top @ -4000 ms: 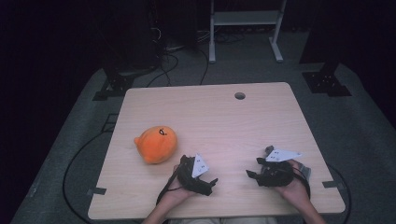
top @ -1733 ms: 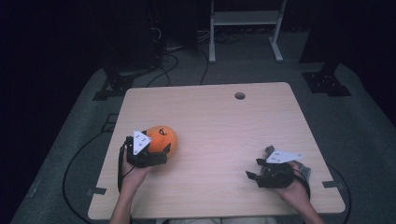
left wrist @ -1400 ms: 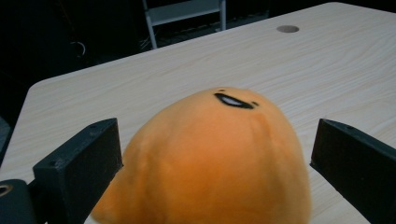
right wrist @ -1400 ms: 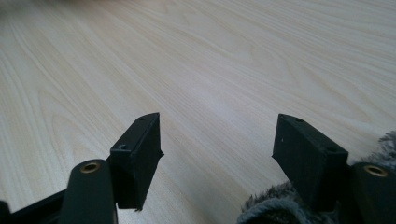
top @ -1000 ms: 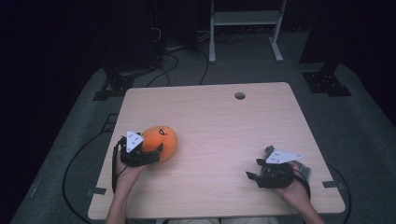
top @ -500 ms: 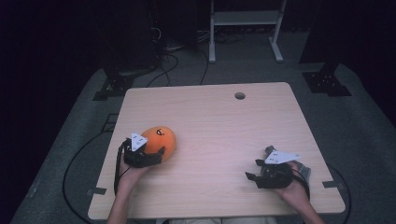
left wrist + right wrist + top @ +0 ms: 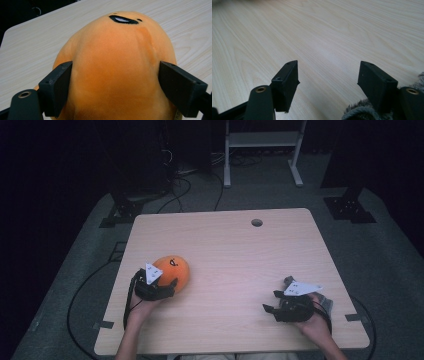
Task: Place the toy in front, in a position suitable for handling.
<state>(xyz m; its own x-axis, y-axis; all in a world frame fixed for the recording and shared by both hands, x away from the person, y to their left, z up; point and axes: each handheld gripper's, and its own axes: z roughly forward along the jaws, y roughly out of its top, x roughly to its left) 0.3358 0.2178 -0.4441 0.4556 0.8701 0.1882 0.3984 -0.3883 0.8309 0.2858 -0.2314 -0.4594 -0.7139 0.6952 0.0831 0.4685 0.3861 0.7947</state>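
An orange plush toy (image 7: 174, 268) with a small black mouth lies on the left part of the wooden table (image 7: 235, 250). My left gripper (image 7: 169, 285) reaches it from the near side. In the left gripper view the toy (image 7: 117, 50) bulges between the two black jaws, whose pads (image 7: 58, 85) press into its sides. These jaws have just been closing on it. My right gripper (image 7: 270, 302) rests on the table at the front right, pointing left. Its jaws stand open (image 7: 328, 65) over bare wood with nothing between them.
A round cable hole (image 7: 257, 222) sits near the table's far edge. A grey furry thing (image 7: 359, 110) lies under the right gripper, by the right hand (image 7: 325, 302). Cables and a white stand (image 7: 260, 145) are on the floor beyond the table.
Four seconds ago the left hand was at the table's front middle; it moved left to the plush toy. In the last second it hardly shifted, staying against the toy. The right hand stayed put.
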